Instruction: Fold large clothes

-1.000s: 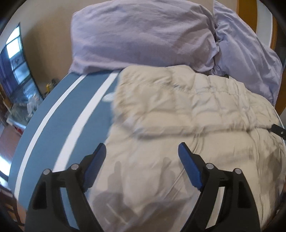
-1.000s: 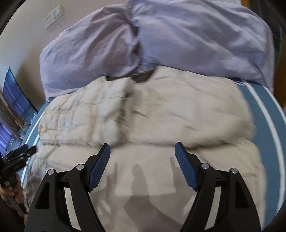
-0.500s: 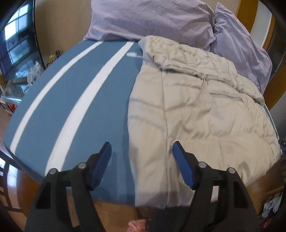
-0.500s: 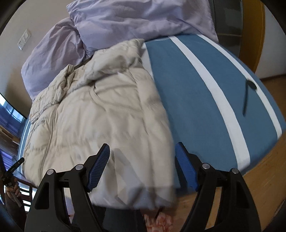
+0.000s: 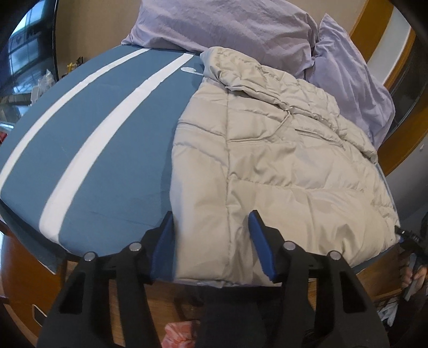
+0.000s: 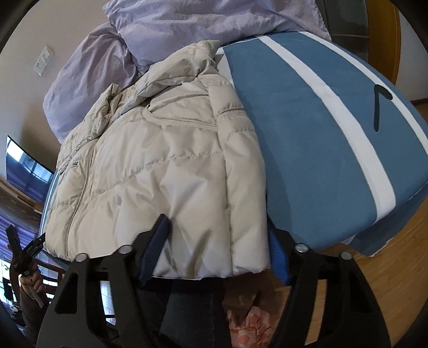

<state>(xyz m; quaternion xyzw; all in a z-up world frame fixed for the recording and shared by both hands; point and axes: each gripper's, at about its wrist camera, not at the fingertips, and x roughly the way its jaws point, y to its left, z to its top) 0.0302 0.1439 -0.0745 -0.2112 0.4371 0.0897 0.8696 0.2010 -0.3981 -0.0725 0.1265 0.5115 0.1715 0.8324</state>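
Note:
A beige puffer jacket (image 5: pixel 281 160) lies flat on the blue bed with white stripes (image 5: pixel 107 128), collar toward the pillows, hem at the near edge. My left gripper (image 5: pixel 211 243) is open, its blue fingers astride the jacket's near left hem corner. In the right wrist view the jacket (image 6: pixel 165 166) fills the middle. My right gripper (image 6: pixel 219 246) is open, with the near right hem corner between its fingers; its right finger is partly hidden by fabric.
Lilac pillows (image 5: pixel 227 24) are heaped at the head of the bed. A dark thin object (image 6: pixel 378 107) lies on the bed's right side. The wooden bed frame (image 5: pixel 24 281) and wooden floor (image 6: pixel 396 281) are below. The other gripper shows at the edges (image 5: pixel 409 238), (image 6: pixel 24 251).
Both grippers have pulled back from over the jacket's middle to the near edge of the bed and now straddle the hem corners. The jacket lies the same.

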